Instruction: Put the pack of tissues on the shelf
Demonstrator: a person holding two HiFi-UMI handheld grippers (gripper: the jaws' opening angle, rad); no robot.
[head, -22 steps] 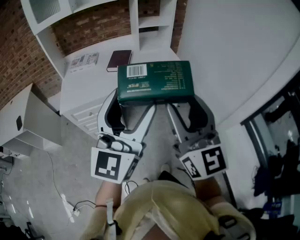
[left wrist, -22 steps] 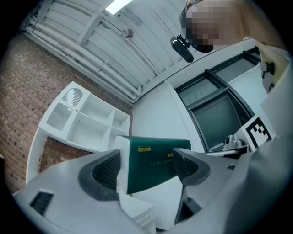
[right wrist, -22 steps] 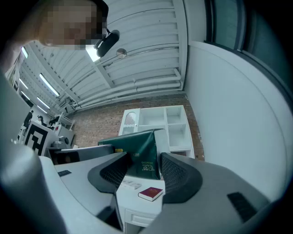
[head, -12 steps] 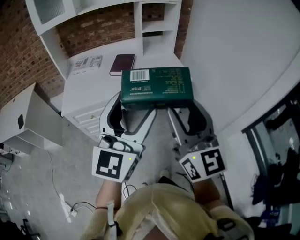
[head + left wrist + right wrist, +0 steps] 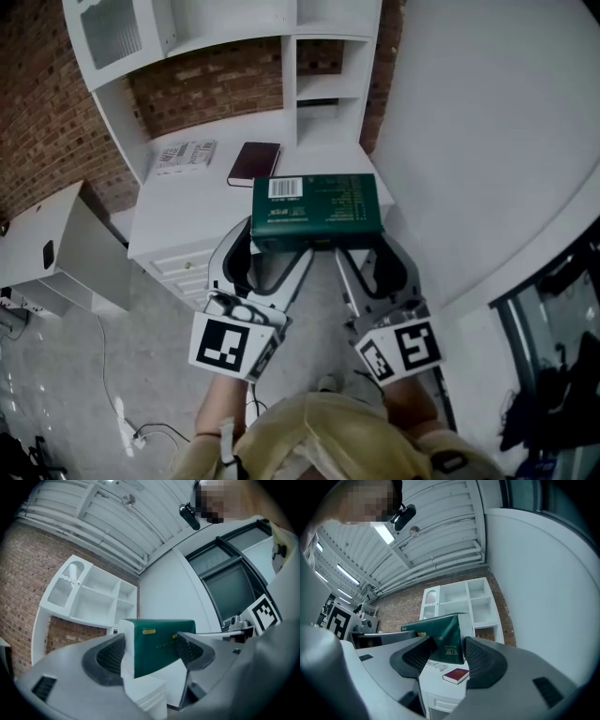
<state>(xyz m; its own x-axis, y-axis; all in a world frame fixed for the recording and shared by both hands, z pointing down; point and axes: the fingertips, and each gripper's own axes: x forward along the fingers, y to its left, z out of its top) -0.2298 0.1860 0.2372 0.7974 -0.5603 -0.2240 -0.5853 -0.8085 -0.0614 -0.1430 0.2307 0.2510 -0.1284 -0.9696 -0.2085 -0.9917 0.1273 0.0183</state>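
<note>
A dark green pack of tissues (image 5: 317, 208) hangs in the air in front of the person, barcode side up. My left gripper (image 5: 275, 251) is shut on its left end and my right gripper (image 5: 364, 251) on its right end. In the left gripper view the pack (image 5: 159, 644) sits between the pads of the left gripper (image 5: 149, 651). In the right gripper view the pack (image 5: 440, 637) fills the gap of the right gripper (image 5: 446, 653). The white shelf unit (image 5: 323, 56) stands ahead against a brick wall, with open compartments.
Below the shelves is a white desk (image 5: 187, 216) bearing a maroon book (image 5: 255, 162) and a printed leaflet (image 5: 185, 156). A white cabinet (image 5: 56, 244) stands at the left, a curved white wall (image 5: 487, 141) at the right. A cable (image 5: 122, 412) lies on the floor.
The scene has slid down the head view, so more of the shelf unit shows at the top. The pack looks slightly smaller and lower, with both grippers still shut on it.
</note>
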